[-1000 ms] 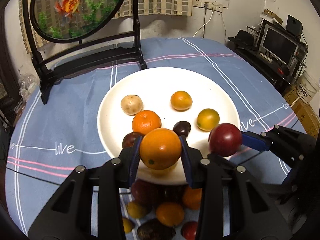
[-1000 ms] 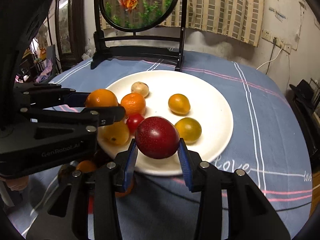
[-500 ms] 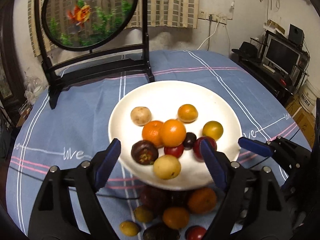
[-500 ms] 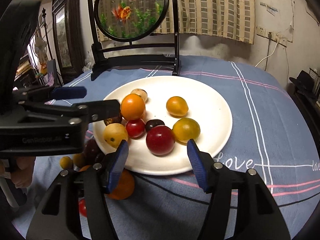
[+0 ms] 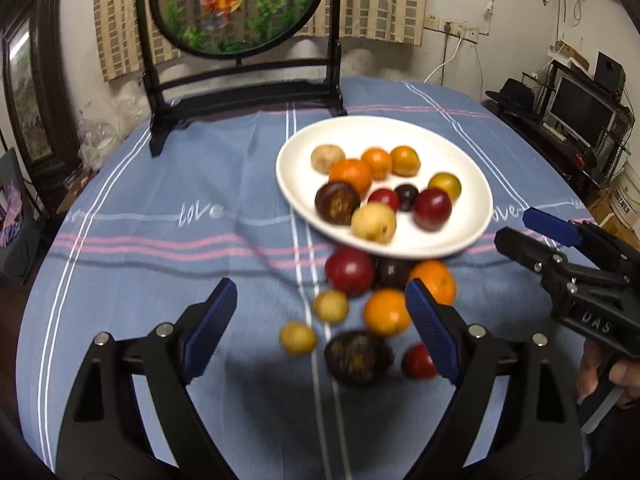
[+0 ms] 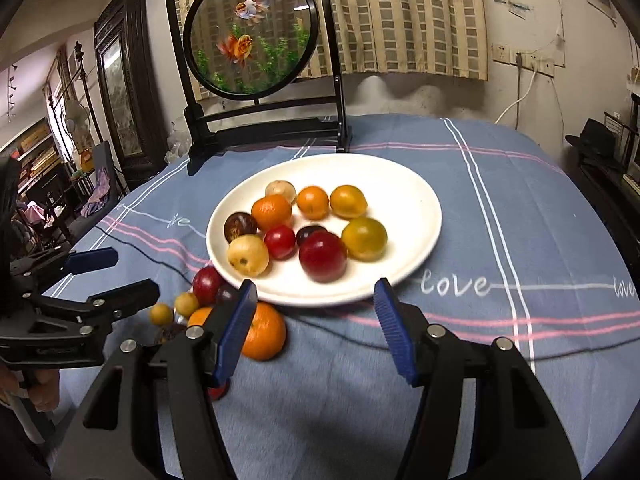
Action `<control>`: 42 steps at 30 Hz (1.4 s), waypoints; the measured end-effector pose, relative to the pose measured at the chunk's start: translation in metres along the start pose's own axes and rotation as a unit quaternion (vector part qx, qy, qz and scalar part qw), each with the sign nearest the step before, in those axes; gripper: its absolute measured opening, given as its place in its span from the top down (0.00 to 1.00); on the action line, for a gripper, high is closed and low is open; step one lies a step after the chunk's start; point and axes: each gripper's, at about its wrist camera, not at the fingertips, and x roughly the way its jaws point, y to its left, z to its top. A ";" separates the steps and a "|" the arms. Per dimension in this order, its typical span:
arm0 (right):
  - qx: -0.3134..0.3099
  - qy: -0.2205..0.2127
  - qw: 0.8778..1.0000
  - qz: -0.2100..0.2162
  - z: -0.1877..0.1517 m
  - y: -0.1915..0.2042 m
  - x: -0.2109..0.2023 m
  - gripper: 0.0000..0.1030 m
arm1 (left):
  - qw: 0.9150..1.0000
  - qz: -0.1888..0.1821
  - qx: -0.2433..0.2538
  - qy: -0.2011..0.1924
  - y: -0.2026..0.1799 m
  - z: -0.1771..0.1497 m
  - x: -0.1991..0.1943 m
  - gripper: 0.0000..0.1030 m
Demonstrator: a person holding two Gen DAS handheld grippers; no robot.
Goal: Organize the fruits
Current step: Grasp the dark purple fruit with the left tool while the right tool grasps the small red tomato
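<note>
Both hand-held grippers, left (image 5: 320, 320) and right (image 6: 314, 322), withdrew empty from plate (image 6: 416, 204).

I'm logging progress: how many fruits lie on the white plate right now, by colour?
Round orange fruits: 3
Round red fruits: 2
Dark purple-brown fruits: 2
Pale yellow-beige fruits: 2
Yellow-green fruit: 1
Total on the round white plate: 10

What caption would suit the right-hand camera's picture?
Open right gripper hovers before a white plate of mixed fruit, with more fruit, including an orange, loose on the blue tablecloth.
</note>
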 end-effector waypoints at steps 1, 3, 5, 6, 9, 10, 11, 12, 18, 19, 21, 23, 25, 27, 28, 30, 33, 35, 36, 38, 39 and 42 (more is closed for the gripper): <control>0.004 0.000 1.000 0.001 -0.005 0.001 -0.003 0.40 | 1.000 0.001 -0.001 0.000 0.002 -0.005 -0.003 0.14; 0.009 0.002 1.000 0.001 -0.012 0.003 -0.006 0.40 | 1.000 0.001 -0.007 0.001 0.005 -0.016 -0.009 0.14; 0.012 0.009 1.000 0.001 -0.020 0.006 -0.007 0.40 | 1.000 -0.001 -0.014 0.003 0.009 -0.026 -0.014 0.14; 0.012 0.010 1.000 0.001 -0.022 0.007 -0.009 0.40 | 1.000 -0.001 -0.017 0.001 0.010 -0.030 -0.016 0.14; 0.004 0.010 1.000 0.004 -0.029 0.014 -0.012 0.40 | 1.000 0.003 -0.025 -0.006 0.016 -0.045 -0.024 0.14; 0.002 0.011 1.000 0.005 -0.031 0.016 -0.012 0.40 | 0.999 0.004 -0.032 -0.005 0.019 -0.051 -0.026 0.14; 0.003 0.014 1.000 0.007 -0.034 0.018 -0.011 0.40 | 0.999 0.002 -0.035 -0.003 0.021 -0.054 -0.027 0.14; 0.004 0.017 1.000 0.009 -0.035 0.018 -0.010 0.40 | 0.999 -0.001 -0.037 0.001 0.022 -0.056 -0.027 0.14; 0.010 0.022 1.000 -0.003 -0.039 0.017 -0.009 0.38 | 1.000 0.003 -0.014 0.009 0.017 -0.069 -0.031 0.13; 0.011 0.022 1.000 -0.002 -0.040 0.017 -0.009 0.38 | 1.000 0.005 -0.010 0.013 0.015 -0.070 -0.029 0.13; 0.012 0.027 1.000 -0.002 -0.040 0.016 -0.007 0.38 | 1.000 0.010 -0.001 0.016 0.013 -0.071 -0.028 0.13; 0.013 0.034 0.999 -0.001 -0.041 0.015 -0.006 0.38 | 1.000 0.008 0.000 0.014 0.013 -0.072 -0.027 0.13; 0.011 0.037 0.999 0.001 -0.041 0.015 -0.006 0.38 | 1.000 0.005 -0.002 0.019 0.013 -0.073 -0.025 0.13; 0.009 0.036 0.999 0.001 -0.042 0.016 -0.006 0.38 | 1.000 0.007 -0.003 0.023 0.013 -0.074 -0.022 0.13; 0.008 0.037 0.999 0.001 -0.042 0.016 -0.006 0.38 | 1.000 0.007 -0.003 0.025 0.014 -0.075 -0.021 0.13; 0.005 0.039 0.999 0.003 -0.042 0.018 -0.006 0.38 | 1.000 0.005 -0.002 0.028 0.014 -0.076 -0.018 0.13; 0.002 0.040 0.999 0.004 -0.043 0.018 -0.006 0.31 | 0.999 0.002 0.001 0.036 0.015 -0.078 -0.013 0.13; 0.005 0.039 0.999 -0.006 -0.043 0.017 -0.008 0.18 | 0.999 0.001 0.005 0.037 0.015 -0.079 -0.010 0.13; 0.005 0.034 0.999 -0.010 -0.042 0.017 -0.010 0.13 | 0.999 0.002 0.006 0.037 0.015 -0.079 -0.008 0.13; 0.003 0.022 1.000 -0.009 -0.040 0.018 -0.016 0.09 | 0.999 -0.004 0.002 0.046 0.017 -0.080 -0.005 0.13; -0.001 0.019 1.000 -0.009 -0.040 0.019 -0.017 0.08 | 0.999 -0.006 0.001 0.048 0.017 -0.081 -0.004 0.13; -0.010 0.025 1.000 -0.011 -0.040 0.022 -0.015 0.07 | 0.999 -0.005 0.002 0.046 0.017 -0.079 -0.005 0.13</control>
